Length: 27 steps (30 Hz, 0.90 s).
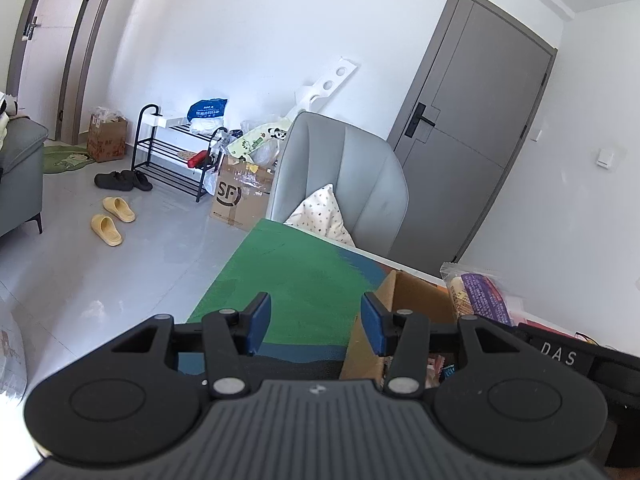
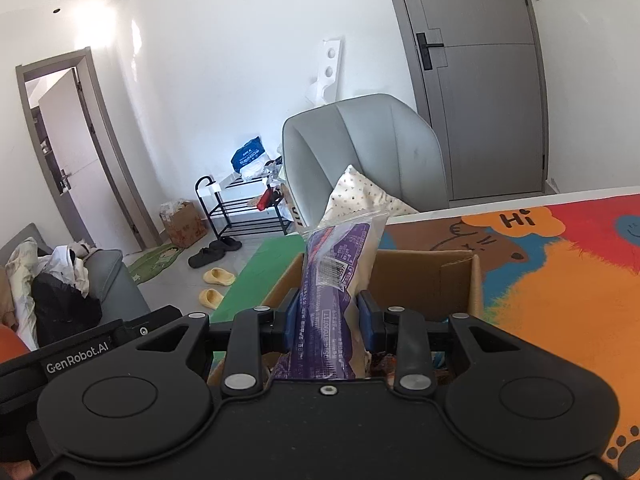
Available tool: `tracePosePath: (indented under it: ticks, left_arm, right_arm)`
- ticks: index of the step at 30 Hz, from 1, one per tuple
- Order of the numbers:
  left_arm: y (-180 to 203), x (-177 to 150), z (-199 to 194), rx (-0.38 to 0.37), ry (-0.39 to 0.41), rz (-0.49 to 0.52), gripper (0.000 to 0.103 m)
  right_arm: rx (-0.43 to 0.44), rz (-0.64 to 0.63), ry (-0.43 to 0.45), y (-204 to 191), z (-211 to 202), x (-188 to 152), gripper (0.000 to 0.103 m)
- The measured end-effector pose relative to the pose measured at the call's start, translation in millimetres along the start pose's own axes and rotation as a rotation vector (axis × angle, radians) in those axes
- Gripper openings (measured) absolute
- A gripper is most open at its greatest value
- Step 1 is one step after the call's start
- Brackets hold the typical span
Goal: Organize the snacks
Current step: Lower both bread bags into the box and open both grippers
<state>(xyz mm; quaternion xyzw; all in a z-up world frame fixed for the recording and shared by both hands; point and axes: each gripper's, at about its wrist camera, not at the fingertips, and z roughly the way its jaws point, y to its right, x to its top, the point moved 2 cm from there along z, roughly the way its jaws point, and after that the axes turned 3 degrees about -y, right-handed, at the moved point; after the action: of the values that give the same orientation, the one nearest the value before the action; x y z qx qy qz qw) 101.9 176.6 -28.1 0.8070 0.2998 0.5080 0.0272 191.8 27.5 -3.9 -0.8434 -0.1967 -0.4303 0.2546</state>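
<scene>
The mat (image 2: pixel 560 280) covers the table so the box (image 2: pixel 424 276) sits on a soft base, open-topped to take snacks. The right gripper (image 2: pixel 328 320) is clamped on a purple packet (image 2: pixel 336 280), held upright above the box, probably for dropping in. The left gripper (image 1: pixel 316 324) hangs beside the box, jaws apart, holding nothing, likely free to assist.

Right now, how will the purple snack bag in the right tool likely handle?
The purple snack bag looks crinkly and thin, so probably floppy and light. It stands upright in the right tool, suggesting some stiffness. The glossy film may slip.
</scene>
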Motion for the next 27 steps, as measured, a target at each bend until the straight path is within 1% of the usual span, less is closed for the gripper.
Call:
tracePosePath:
  ticks: [2,5,7,11,17,19,21,24,27]
  left_arm:
    - [-6,1,1,0.008,-0.001,-0.010,0.048]
    - [-11,1,1,0.019,-0.002,-0.017,0.048]
    - [-11,1,1,0.020,-0.003,-0.016,0.049]
    - [-9,0,0,0.012,-0.005,-0.012,0.049]
    - [14,-6,-4,-0.011,-0.004,0.028,0.059]
    - [22,-9,-6,-0.017,-0.005,0.041,0.067]
    - [30,-13,-9,-0.025,-0.002,0.055,0.070]
    - [42,-18,-12,-0.039,-0.010,0.074,0.073]
    - [53,-22,-14,-0.047,-0.026,0.091,0.079]
  right_arm:
    - [0.008,0.013,-0.016,-2,8,1,0.032]
    - [0.038,0.055,-0.033,0,16,0,0.037]
    - [0.052,0.066,-0.035,1,13,-1,0.042]
    - [0.033,0.083,-0.015,11,-1,-1,0.043]
    - [0.003,0.100,0.016,32,-28,-3,0.051]
    - [-0.008,0.104,0.016,40,-35,-6,0.052]
    - [-0.024,0.105,0.010,48,-40,-9,0.053]
    - [-0.044,0.122,0.005,61,-48,-13,0.056]
    - [-0.065,0.130,0.006,72,-58,-17,0.059]
